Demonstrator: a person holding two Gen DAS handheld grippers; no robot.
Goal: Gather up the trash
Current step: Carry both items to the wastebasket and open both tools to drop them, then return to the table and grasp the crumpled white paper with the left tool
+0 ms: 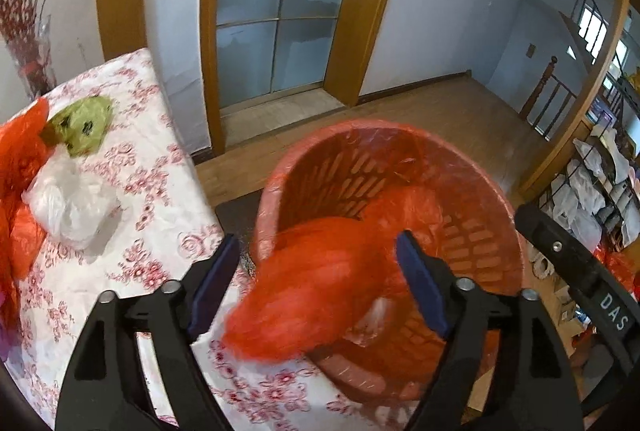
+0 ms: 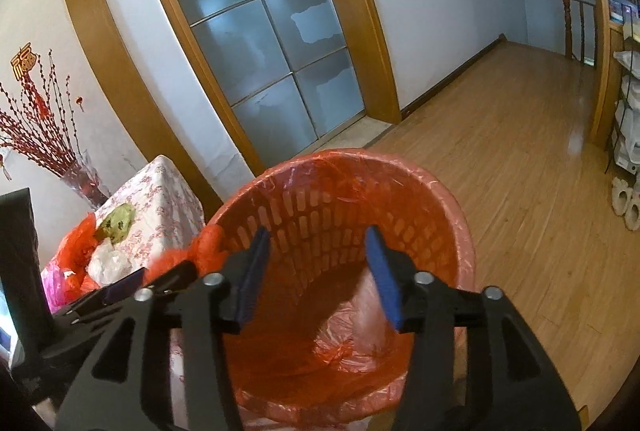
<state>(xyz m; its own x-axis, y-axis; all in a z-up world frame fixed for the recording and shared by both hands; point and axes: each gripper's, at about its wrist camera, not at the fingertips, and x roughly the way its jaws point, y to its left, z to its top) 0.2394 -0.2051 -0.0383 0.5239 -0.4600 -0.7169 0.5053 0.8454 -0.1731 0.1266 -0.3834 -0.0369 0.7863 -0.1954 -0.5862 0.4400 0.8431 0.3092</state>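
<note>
Red bag (image 1: 320,271) between spread left gripper (image 1: 320,281) pads, over basket (image 1: 480,183); right gripper (image 2: 316,277) spread, empty.

A frosted glass door (image 2: 264,43) in a wooden frame, a vase of red branches (image 2: 82,175), slippers (image 2: 626,201).

You get bright, soft daylight in both views. Glare streaks the wooden floor (image 2: 520,135) at right. Fisheye bending curves the door frame (image 1: 212,31), corners go black, and the red bag (image 1: 312,279) smears with motion blur.

Each wrist view looks steeply down, close over its tool. Both share the red bin (image 1: 472,231) (image 2: 432,199) ahead and the bench (image 1: 132,167) (image 2: 164,191) left.
</note>
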